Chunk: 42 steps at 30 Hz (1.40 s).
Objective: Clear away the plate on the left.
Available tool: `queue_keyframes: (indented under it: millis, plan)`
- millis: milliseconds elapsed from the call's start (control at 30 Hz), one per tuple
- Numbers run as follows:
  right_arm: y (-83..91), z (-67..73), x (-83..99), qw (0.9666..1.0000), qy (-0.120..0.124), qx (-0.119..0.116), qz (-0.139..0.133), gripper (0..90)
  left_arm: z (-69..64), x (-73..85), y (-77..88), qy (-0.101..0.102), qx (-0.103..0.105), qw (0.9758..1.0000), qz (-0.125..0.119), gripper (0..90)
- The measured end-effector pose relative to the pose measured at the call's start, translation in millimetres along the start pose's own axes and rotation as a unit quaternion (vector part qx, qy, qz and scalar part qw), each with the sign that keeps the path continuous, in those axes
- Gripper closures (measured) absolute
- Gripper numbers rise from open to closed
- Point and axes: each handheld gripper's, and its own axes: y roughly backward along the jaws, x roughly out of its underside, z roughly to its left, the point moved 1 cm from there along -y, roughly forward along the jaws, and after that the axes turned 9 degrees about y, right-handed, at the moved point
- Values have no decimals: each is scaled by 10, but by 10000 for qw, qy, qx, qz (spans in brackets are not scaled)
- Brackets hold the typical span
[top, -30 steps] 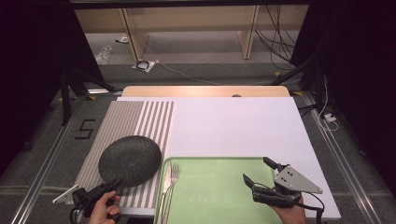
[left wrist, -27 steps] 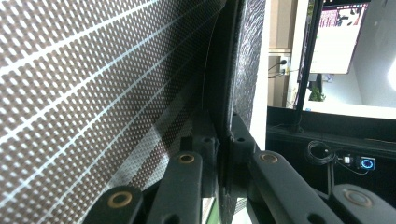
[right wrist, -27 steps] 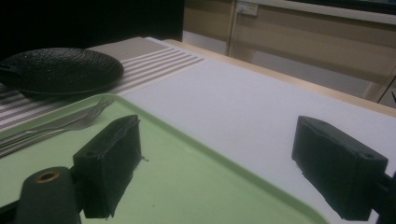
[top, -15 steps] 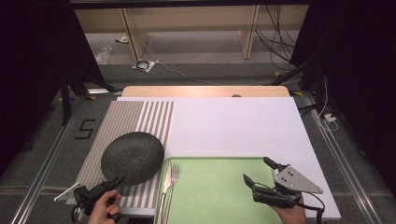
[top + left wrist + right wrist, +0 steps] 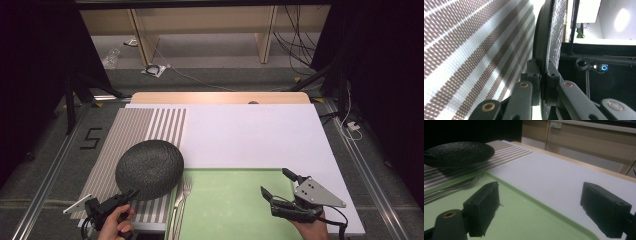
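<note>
One round black bumpy plate point(image 5: 149, 168) has moved toward our green tray point(image 5: 235, 200); left gripper point(image 5: 131, 194) pinches its rim, right gripper point(image 5: 278, 184) gapes empty.

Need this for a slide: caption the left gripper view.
Left gripper clamps the black plate's rim, lifting it edge-on above the striped placemat.

Table point(image 5: 220, 97) under white sheet point(image 5: 250, 135)
A striped mat point(image 5: 145, 125) lies left; a green tray point(image 5: 235, 200) at the near edge holds forks point(image 5: 183, 197).
</note>
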Motion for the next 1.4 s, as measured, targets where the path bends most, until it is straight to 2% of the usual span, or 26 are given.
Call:
queue_keyframes:
  millis: [400, 1400]
  plan:
    - [1, -1, 1, 10000, 2, -6, 0, 163, -49, 127, -50, -66, 47, 9994, 324, 854]
    - [-3, -3, 3, 10000, -4, -7, -1, 163, -117, 389, -151, -305, 34, 9961, 822, 847]
